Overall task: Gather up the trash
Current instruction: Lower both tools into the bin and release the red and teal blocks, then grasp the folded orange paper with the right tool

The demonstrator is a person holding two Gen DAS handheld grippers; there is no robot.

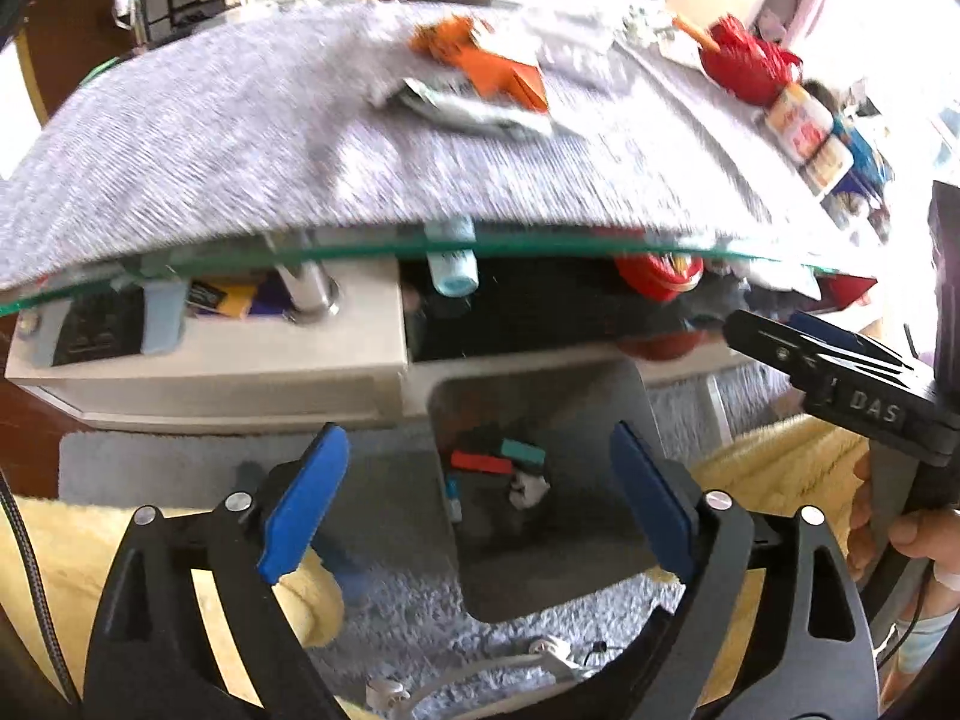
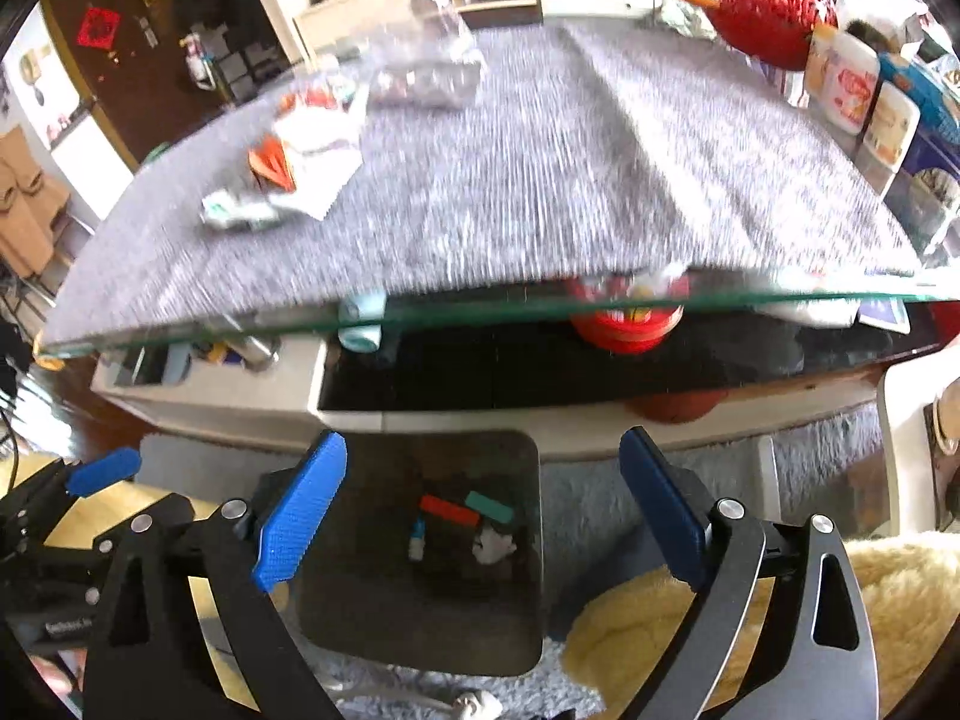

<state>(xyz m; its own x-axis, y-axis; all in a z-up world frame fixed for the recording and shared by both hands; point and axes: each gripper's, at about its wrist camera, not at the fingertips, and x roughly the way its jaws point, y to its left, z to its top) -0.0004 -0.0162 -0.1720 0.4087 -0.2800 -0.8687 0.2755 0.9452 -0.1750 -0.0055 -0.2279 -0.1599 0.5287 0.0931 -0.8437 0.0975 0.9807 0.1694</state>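
I am holding both the left hand-held gripper (image 1: pixel 474 510) and the right hand-held gripper (image 2: pixel 480 510) wide apart and empty over the squarish grey bin (image 2: pixel 528 546). Crumpled paper scraps (image 2: pixel 306 162) are lying on the woven grey cloth (image 2: pixel 540 180) covering the glass table (image 2: pixel 480 307).

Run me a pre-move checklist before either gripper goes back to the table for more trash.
1. Left gripper empty, pads wide apart: ok.
2. Right gripper empty, pads wide apart: ok.
3. Bin below both grippers, open, with red, teal and white scraps already inside: ok.
4. Trash left on the grey mat: orange carton and white paper not yet collected: not ok.
5. Grippers apart from each other: the right one's tip shows at the edge of the left wrist view, no contact: ok.
6. Exact shape of the crumpled wrapper: blurred, cannot tell.
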